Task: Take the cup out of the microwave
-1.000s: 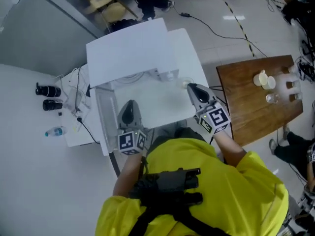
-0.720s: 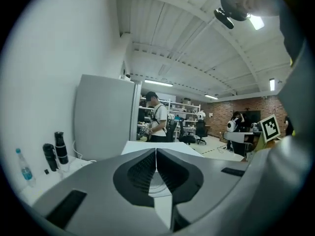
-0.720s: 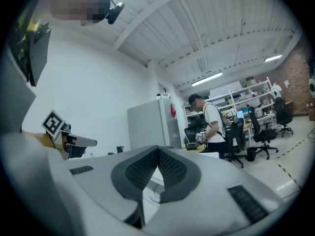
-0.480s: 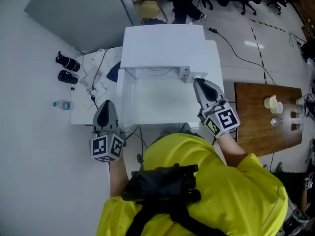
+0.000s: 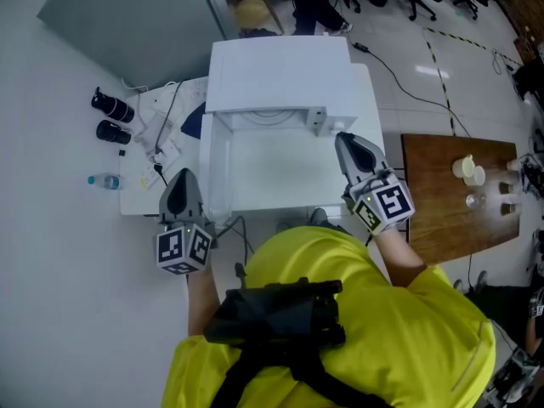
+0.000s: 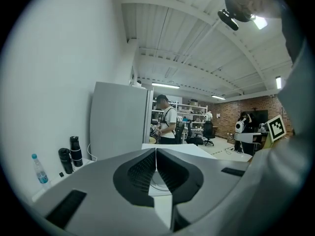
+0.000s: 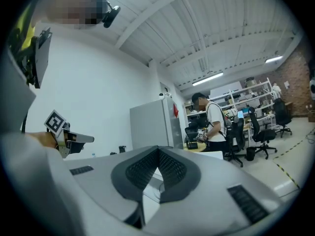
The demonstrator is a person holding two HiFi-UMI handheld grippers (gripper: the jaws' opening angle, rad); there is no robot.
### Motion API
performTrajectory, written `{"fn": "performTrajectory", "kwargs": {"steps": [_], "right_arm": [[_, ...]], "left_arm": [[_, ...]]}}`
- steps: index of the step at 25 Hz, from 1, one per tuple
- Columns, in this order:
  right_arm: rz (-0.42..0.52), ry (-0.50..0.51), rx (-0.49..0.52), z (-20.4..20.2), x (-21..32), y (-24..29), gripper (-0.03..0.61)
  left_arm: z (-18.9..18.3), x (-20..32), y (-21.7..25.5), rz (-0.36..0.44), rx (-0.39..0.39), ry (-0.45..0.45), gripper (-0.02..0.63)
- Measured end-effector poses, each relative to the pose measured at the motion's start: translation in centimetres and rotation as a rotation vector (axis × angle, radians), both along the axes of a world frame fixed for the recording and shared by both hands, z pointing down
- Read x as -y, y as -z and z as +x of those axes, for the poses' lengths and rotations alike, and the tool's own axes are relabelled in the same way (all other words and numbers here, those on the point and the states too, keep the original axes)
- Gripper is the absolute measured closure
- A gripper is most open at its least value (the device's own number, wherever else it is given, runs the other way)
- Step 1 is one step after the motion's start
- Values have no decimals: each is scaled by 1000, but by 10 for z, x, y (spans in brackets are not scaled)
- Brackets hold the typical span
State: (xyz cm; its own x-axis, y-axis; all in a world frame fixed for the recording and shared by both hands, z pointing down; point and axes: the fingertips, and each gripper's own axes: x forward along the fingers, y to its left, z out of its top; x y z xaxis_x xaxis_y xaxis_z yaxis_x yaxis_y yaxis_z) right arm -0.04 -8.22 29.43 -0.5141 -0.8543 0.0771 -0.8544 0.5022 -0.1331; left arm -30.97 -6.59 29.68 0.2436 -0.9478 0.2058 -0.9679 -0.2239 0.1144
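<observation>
While our left gripper (image 5: 180,177) and right gripper (image 5: 345,139) stand closed and empty, we see no cup by the microwave (image 5: 280,75) ahead.

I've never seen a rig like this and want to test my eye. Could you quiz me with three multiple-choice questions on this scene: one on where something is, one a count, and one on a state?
1. In the head view, on which side of the white microwave does the wooden table stand?
A) right
B) left
C) behind it

2. How many black bottles stand left of the microwave?
A) one
B) two
C) four

3. The left gripper has its fingers:
A) wide apart
B) closed on a cup
C) closed together, empty

Answers:
1 A: the table lies at the picture's right edge.
2 B: two dark bottles stand side by side.
3 C: the left gripper view shows the fingers meeting with nothing between them.
</observation>
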Motion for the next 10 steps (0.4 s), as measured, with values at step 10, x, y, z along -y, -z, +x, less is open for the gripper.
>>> {"fn": "performTrajectory", "kwargs": {"steps": [10], "right_arm": [[-13,-13,-4,10,-12,-5,575]], "left_arm": [[28,10,-11,-26,6,-77,614]]}}
